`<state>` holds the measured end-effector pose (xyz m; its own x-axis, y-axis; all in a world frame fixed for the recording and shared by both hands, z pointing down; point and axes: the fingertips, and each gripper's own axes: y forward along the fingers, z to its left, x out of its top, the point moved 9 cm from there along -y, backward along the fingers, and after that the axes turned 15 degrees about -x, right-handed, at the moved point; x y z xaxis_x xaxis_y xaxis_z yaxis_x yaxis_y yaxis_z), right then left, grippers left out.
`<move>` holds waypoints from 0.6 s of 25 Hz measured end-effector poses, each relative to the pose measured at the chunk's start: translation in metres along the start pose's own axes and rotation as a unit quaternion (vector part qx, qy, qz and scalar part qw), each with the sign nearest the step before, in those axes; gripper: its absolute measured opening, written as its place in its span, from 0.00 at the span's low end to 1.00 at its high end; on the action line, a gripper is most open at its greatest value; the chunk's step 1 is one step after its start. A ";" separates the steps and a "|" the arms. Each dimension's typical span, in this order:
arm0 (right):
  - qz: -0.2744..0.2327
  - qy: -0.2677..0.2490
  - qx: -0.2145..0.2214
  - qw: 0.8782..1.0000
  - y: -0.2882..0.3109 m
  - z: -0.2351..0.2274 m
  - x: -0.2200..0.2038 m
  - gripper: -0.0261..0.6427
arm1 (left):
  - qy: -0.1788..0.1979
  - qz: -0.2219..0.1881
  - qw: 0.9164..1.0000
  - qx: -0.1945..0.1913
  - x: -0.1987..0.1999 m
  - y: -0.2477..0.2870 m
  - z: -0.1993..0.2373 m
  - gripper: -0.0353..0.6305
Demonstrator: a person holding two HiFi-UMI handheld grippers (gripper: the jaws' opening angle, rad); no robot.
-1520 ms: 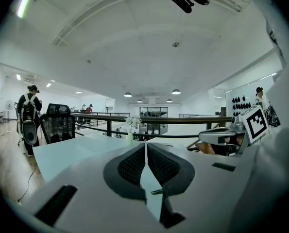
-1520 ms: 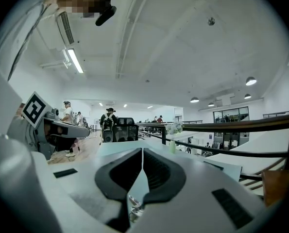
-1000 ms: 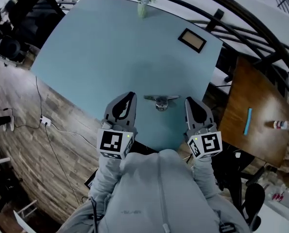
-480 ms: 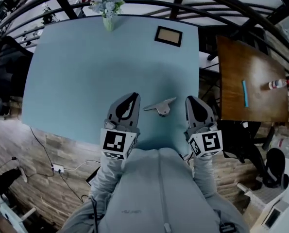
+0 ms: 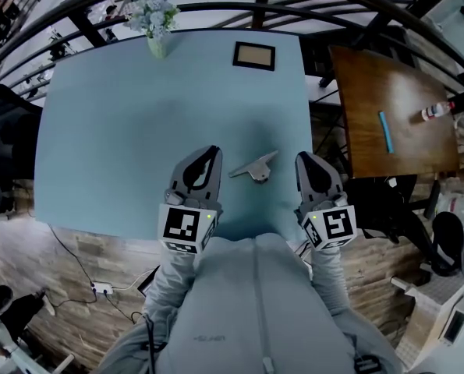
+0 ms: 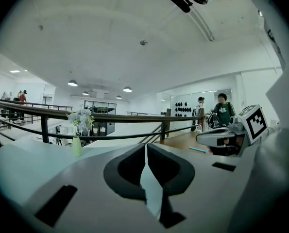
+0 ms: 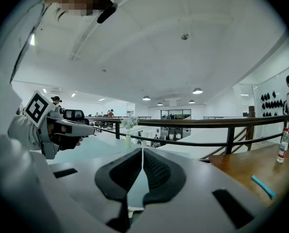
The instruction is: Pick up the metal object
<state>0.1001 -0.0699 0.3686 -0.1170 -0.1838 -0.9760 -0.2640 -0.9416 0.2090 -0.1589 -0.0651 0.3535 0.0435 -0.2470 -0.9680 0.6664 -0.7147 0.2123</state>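
On the pale blue desk (image 5: pixel 138 100), the metal object (image 5: pixel 253 167) lies free. The left gripper (image 5: pixel 207 154) is just left of it and the right gripper (image 5: pixel 306 160) just right. Both are clenched on nothing. Neither gripper view shows the object, and its exact form is unclear.

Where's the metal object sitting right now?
In the head view, the metal object lies on the blue table near the person's edge, between the left gripper and the right gripper, touching neither.
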 end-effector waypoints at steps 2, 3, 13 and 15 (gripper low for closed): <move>0.001 0.001 0.002 1.000 -0.003 -0.002 0.000 0.08 | -0.001 -0.001 1.000 0.001 0.001 0.000 -0.004 0.11; -0.001 0.001 0.003 1.000 -0.004 -0.003 0.000 0.08 | -0.001 -0.002 1.000 0.002 0.001 0.000 -0.006 0.11; -0.002 0.021 0.035 0.999 -0.003 -0.004 0.001 0.16 | -0.002 -0.005 1.000 0.007 0.000 0.004 -0.013 0.11; 0.002 0.024 0.042 0.999 -0.003 -0.005 -0.001 0.25 | -0.002 -0.006 1.000 0.009 0.000 0.005 -0.015 0.11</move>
<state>0.1057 -0.0684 0.3682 -0.0732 -0.2024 -0.9766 -0.3440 -0.9140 0.2152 -0.1445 -0.0586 0.3527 0.0319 -0.2411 -0.9700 0.6541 -0.7288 0.2026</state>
